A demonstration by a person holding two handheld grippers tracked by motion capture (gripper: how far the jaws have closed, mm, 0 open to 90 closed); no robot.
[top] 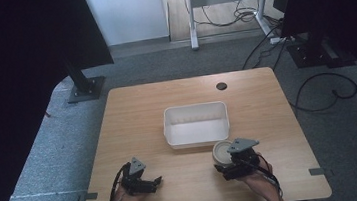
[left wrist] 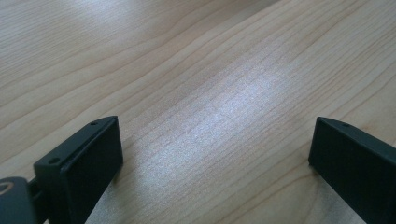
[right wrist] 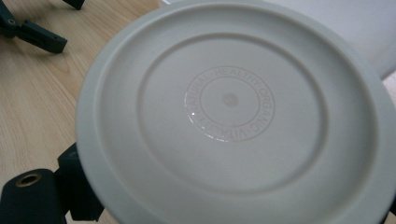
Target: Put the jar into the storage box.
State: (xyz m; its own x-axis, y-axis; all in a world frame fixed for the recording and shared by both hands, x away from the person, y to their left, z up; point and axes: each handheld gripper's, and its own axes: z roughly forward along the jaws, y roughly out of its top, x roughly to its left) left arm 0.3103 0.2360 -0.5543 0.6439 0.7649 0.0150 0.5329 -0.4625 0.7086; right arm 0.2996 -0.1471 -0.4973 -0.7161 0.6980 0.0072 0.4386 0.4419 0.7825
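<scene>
Right hand-held gripper (top: 225, 167) clamps round off-white plastic plate (top: 221, 152) by its near rim, underside facing its camera, just near of white rectangular plastic tub (top: 196, 123) at desk (top: 133, 115) centre. Left hand-held gripper (top: 156, 183) spread wide, holding nothing, near-left over bare wood.

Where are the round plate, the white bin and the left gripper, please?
round plate (right wrist: 229, 100): right gripper view, embossed centre.
white bin (top: 198, 141): high view, near wall.
left gripper (left wrist: 215, 154): left gripper view, between open jaws.
</scene>
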